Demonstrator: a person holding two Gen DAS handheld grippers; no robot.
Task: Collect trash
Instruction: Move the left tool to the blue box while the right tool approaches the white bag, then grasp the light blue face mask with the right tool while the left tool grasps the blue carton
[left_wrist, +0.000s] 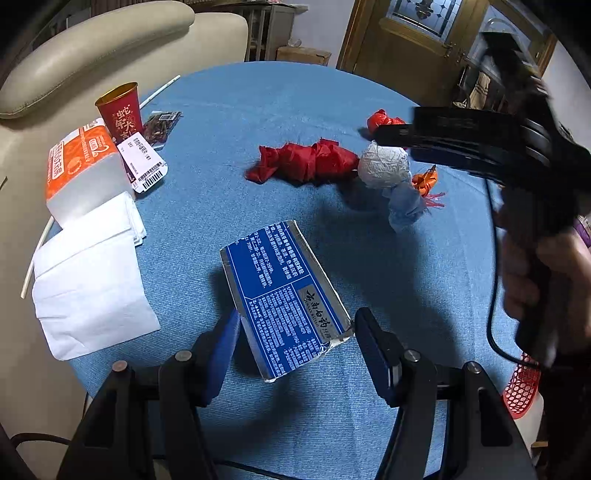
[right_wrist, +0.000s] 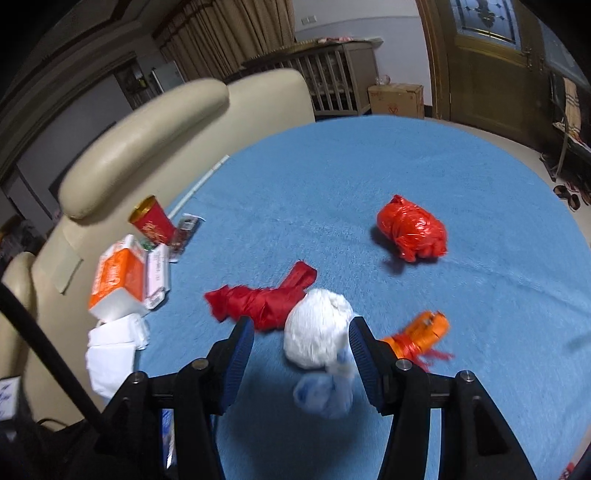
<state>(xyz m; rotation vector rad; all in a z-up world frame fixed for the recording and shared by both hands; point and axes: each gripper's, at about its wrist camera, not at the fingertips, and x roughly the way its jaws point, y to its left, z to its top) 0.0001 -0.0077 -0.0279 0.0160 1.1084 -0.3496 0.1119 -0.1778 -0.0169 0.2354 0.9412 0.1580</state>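
A blue and silver carton (left_wrist: 284, 299) lies on the blue tablecloth (left_wrist: 266, 103), its near end between the fingers of my open left gripper (left_wrist: 295, 332). My right gripper (right_wrist: 301, 341) is open around a white crumpled ball (right_wrist: 317, 338), hovering over it; from the left wrist view it reaches in from the right above the ball (left_wrist: 386, 164). A dark red wad (right_wrist: 262, 299) lies left of the ball, a pale blue wad (right_wrist: 325, 395) in front of it, an orange wrapper (right_wrist: 421, 332) to its right, and a red plastic bundle (right_wrist: 412, 234) farther back.
At the table's left edge are a red paper cup (left_wrist: 122, 112), an orange tissue pack (left_wrist: 83, 166), loose white tissues (left_wrist: 88, 280), a labelled packet (left_wrist: 146, 162) and a white straw (left_wrist: 160, 90). A cream armchair (right_wrist: 147, 136) stands behind. A red mesh basket (left_wrist: 522, 387) sits low right.
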